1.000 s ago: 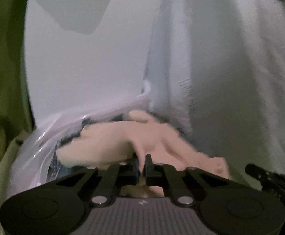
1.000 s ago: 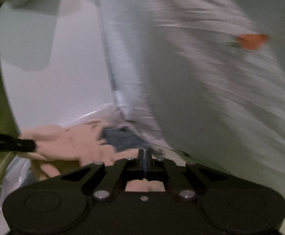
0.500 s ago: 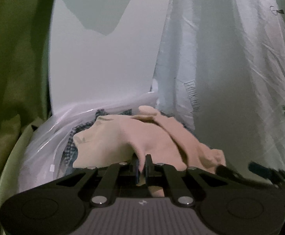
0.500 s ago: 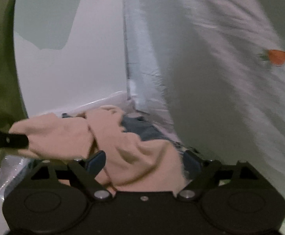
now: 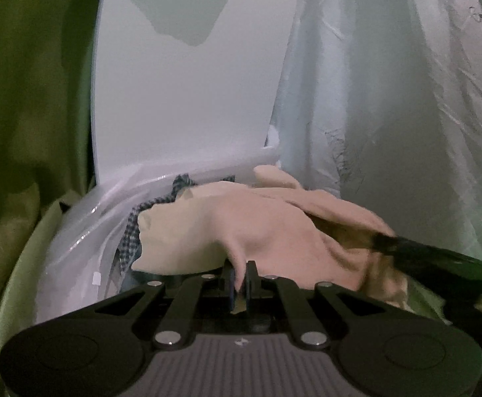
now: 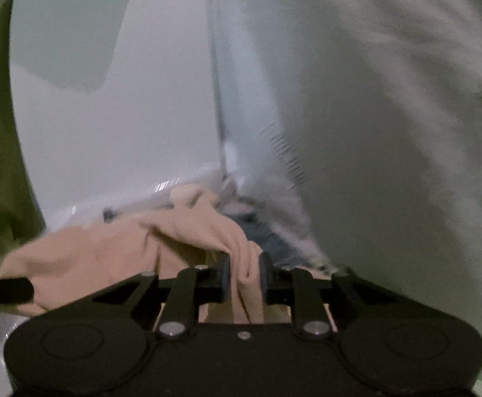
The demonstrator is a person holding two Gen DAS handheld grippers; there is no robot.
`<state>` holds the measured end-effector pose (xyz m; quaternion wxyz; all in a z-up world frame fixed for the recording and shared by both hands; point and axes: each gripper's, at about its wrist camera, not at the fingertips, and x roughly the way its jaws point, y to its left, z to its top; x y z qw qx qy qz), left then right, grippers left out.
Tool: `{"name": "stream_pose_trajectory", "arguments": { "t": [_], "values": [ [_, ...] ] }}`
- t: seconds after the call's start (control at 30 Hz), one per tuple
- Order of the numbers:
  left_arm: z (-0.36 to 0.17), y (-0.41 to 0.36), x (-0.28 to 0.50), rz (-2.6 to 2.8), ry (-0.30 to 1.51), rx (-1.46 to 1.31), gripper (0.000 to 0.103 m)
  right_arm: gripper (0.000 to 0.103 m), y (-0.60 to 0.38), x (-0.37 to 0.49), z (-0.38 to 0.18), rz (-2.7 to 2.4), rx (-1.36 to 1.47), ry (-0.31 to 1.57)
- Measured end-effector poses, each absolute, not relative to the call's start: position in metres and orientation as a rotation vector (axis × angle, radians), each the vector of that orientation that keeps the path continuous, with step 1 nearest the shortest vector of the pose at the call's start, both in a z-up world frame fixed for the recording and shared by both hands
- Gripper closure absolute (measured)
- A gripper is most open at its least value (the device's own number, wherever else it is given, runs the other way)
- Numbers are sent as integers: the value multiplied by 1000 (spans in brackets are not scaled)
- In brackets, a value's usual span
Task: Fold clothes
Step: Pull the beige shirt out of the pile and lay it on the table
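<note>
Green cloth (image 5: 16,132), white wall (image 5: 181,99), pale printed sheet (image 5: 390,115) behind.

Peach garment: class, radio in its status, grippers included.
Left gripper shut on peach garment. Right gripper jaws just closing, fabric pinched between. Checked cloth underneath in clear bag.

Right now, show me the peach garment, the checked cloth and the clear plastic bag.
peach garment (image 5: 247,228), left wrist view, on its bunched middle.
checked cloth (image 5: 129,244), left wrist view, on the strip showing beside the garment.
clear plastic bag (image 5: 85,228), left wrist view, on its crinkled side.
</note>
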<state>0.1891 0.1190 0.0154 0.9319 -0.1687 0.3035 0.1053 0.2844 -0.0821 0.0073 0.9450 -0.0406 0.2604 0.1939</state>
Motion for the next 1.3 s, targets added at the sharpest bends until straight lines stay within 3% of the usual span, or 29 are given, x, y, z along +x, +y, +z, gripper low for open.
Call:
{"name": "stream_pose_trajectory", "arguments": {
  "t": [0.37, 0.5, 0.73, 0.97, 1.03, 1.1, 1.3],
  "values": [
    [60, 43, 126, 58, 519, -240, 97, 86, -269, 102, 54, 49, 19, 363],
    [36, -19, 97, -65, 605, -232, 97, 85, -346, 26, 31, -168, -51, 452],
    [-44, -109, 32, -155, 908, -223, 97, 81, -476, -77, -34, -406, 98, 793],
    [-64, -117, 6, -89, 972, -273, 97, 55, -497, -76, -21, -298, 73, 733],
    [-62, -118, 7, -69, 958, -291, 97, 38, -497, -67, -16, -260, 57, 708],
    [-61, -120, 6, -56, 949, -303, 97, 30, -488, -56, -15, -222, 26, 697],
    [-69, -117, 23, -46, 978, -310, 97, 25, -453, -3, -30, -95, -35, 730]
  ]
}}
